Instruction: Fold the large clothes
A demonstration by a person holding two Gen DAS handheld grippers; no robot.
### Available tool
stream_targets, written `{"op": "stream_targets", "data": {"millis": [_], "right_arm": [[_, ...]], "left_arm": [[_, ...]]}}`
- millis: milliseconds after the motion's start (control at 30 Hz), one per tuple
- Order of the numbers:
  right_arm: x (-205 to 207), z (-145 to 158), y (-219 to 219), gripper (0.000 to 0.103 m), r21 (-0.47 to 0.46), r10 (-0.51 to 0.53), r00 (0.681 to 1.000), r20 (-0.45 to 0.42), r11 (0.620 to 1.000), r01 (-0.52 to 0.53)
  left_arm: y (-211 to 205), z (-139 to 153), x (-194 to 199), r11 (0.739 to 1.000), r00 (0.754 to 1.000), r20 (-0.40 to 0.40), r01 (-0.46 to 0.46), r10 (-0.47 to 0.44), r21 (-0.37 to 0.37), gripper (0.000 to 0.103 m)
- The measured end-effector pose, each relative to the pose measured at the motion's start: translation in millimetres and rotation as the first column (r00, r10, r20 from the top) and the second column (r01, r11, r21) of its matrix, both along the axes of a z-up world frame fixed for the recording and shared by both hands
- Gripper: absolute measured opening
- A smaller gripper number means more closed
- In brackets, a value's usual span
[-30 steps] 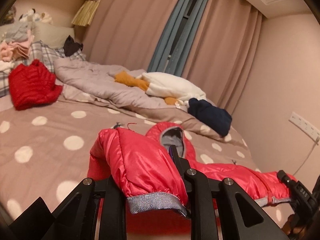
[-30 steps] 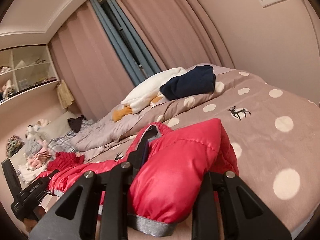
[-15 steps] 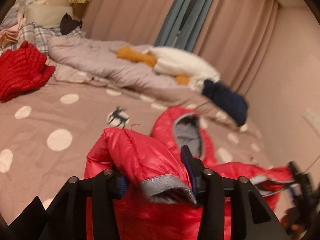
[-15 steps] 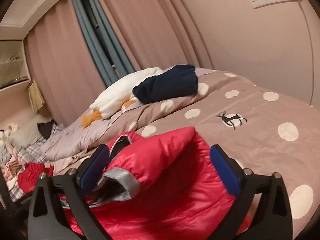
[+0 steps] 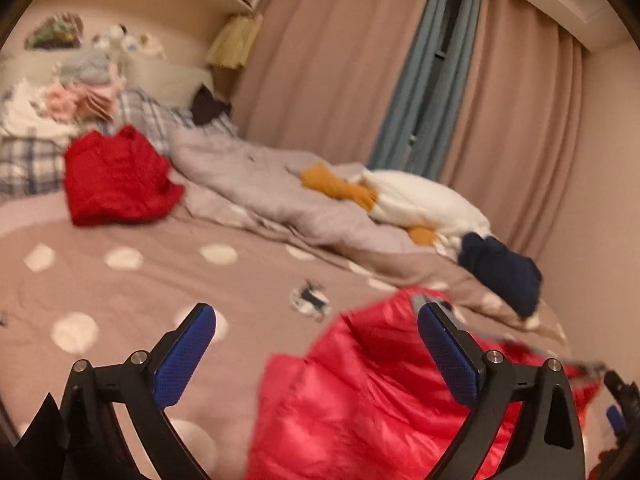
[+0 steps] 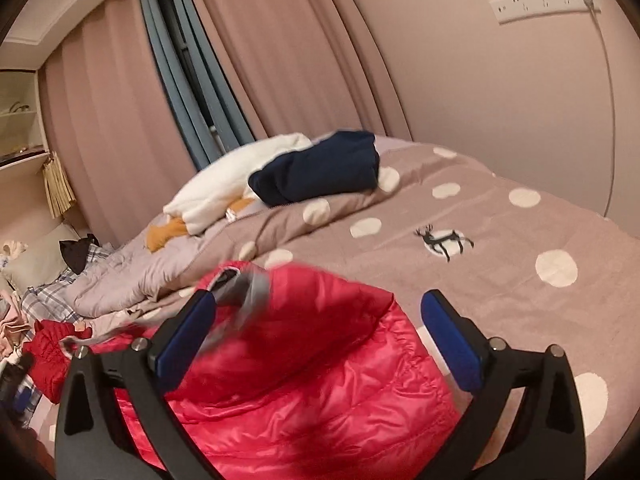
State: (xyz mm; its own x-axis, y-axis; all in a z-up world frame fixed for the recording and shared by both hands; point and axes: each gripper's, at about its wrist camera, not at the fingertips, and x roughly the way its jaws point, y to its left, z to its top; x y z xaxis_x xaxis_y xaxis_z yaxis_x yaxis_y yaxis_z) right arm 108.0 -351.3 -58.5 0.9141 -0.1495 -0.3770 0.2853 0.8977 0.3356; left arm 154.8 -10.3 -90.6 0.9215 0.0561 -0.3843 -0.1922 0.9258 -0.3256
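Observation:
A pink-red puffer jacket (image 5: 360, 396) lies on the bed near its front edge, sleeves folded in over the body; it also shows in the right wrist view (image 6: 320, 380), with its grey cuff (image 6: 244, 292) blurred. My left gripper (image 5: 316, 360) is open and empty, just above the jacket's left part. My right gripper (image 6: 316, 344) is open and empty above the jacket's right part. Blue pads (image 5: 184, 360) show on the fingers.
The bed has a brown cover with white dots (image 5: 120, 280). A second red jacket (image 5: 116, 176) lies far left by a clothes pile. A grey quilt (image 5: 260, 184), white plush (image 6: 236, 180) and navy garment (image 6: 320, 168) lie at the back. Wall and socket strip (image 6: 540, 0) stand right.
Both grippers have opened and let go of the jacket sleeves, which dropped onto the jacket's body. Both cameras have lifted and drawn back.

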Motion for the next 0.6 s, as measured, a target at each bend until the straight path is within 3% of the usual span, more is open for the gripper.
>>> {"op": "stream_targets", "data": {"millis": [133,300,400,467,600], "right_arm": [[6,-3,11,0.103,-0.012,0.043,0.999,0.000,0.999,-0.043],[47,-31,15,0.102,0.034,0.120,0.988,-0.100,0.993,-0.117],[73,-52,21,0.100,0.007,0.108,0.976,-0.189,0.994,-0.109],[94,-72,24,0.098,-0.043,0.092,0.963,-0.255,0.993,-0.106],[129,-111,15,0.100,-0.010,0.100,0.923,-0.370,0.994,-0.112]], "left_arm": [[-14,-8,6,0.998,0.997,-0.051,0.061,-0.062,-0.006,0.089],[-32,-30,33,0.993,0.992,-0.119,0.060,-0.048,0.100,0.058],[-31,-56,54,0.992,0.979,-0.202,0.059,-0.036,0.112,0.054],[-25,-76,71,0.996,0.960,-0.275,0.066,-0.045,0.065,0.054],[-2,-104,85,0.982,0.936,-0.336,0.044,-0.105,-0.183,0.060]]}}
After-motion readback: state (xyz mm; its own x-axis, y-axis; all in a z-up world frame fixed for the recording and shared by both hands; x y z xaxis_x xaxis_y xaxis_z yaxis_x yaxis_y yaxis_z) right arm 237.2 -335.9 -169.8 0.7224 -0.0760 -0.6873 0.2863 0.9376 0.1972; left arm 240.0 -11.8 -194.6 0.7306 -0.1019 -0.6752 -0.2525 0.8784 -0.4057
